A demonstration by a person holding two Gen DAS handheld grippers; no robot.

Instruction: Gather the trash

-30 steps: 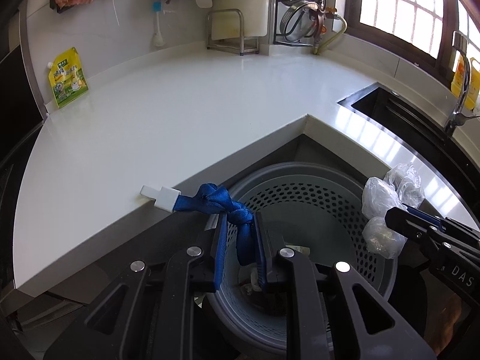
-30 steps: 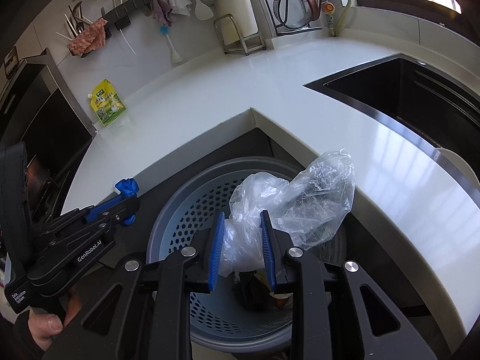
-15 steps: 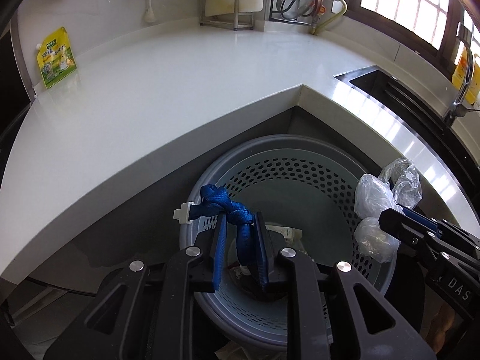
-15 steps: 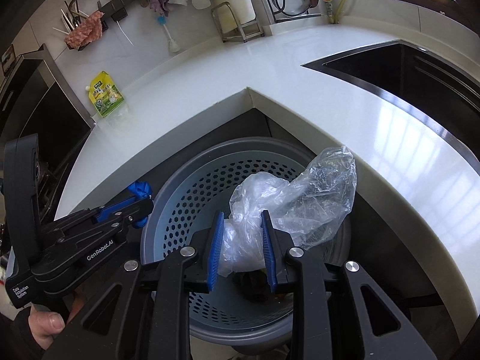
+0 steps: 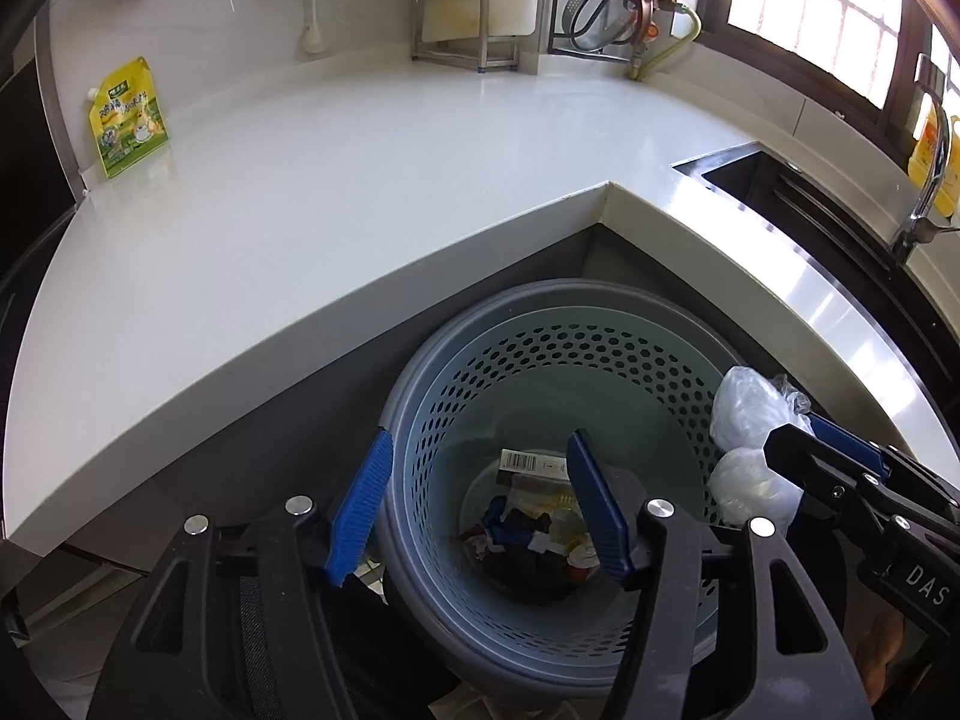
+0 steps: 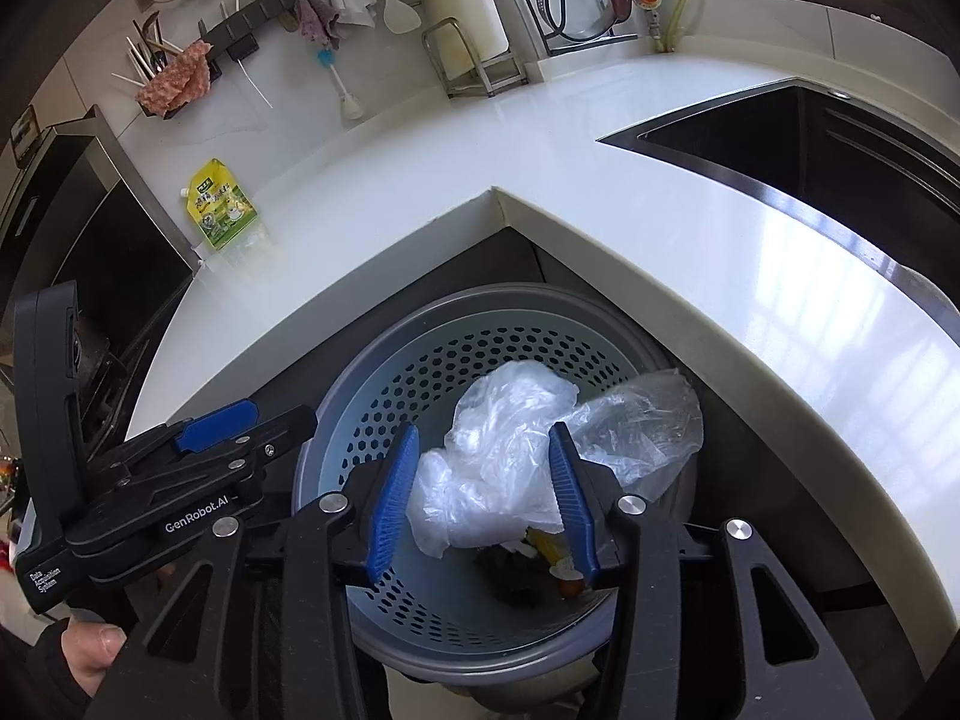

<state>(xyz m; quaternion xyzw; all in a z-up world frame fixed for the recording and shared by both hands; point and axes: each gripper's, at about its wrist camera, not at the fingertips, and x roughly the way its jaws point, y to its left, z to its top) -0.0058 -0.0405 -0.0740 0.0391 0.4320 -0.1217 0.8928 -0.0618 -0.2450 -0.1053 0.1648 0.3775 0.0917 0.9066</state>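
A grey perforated bin (image 5: 540, 324) stands under the corner of the white counter. My left gripper (image 5: 480, 441) hovers over it with its jaws opening and nothing between them. A knotted blue strap with a white clip (image 5: 510, 525) lies among the trash at the bin's bottom, next to a barcoded box (image 5: 531, 462). My right gripper (image 6: 485, 429) is over the same bin (image 6: 384, 348), its jaws opening. A crumpled clear plastic bag (image 6: 504, 450) hangs loose between the pads. That bag (image 5: 747, 420) shows at the right gripper (image 5: 792, 432) in the left wrist view.
The white counter (image 5: 360, 192) wraps around the bin. A yellow-green pouch (image 5: 126, 117) leans at its back left. A dark sink (image 6: 810, 138) and a faucet (image 5: 924, 198) are at the right. A metal rack (image 5: 465, 24) stands against the wall. A person's hand (image 6: 90, 654) holds the left gripper (image 6: 264, 426).
Both grippers have gone from shut to open. The blue strap has dropped out of the left jaws into the bin. The plastic bag has come loose between the right pads.
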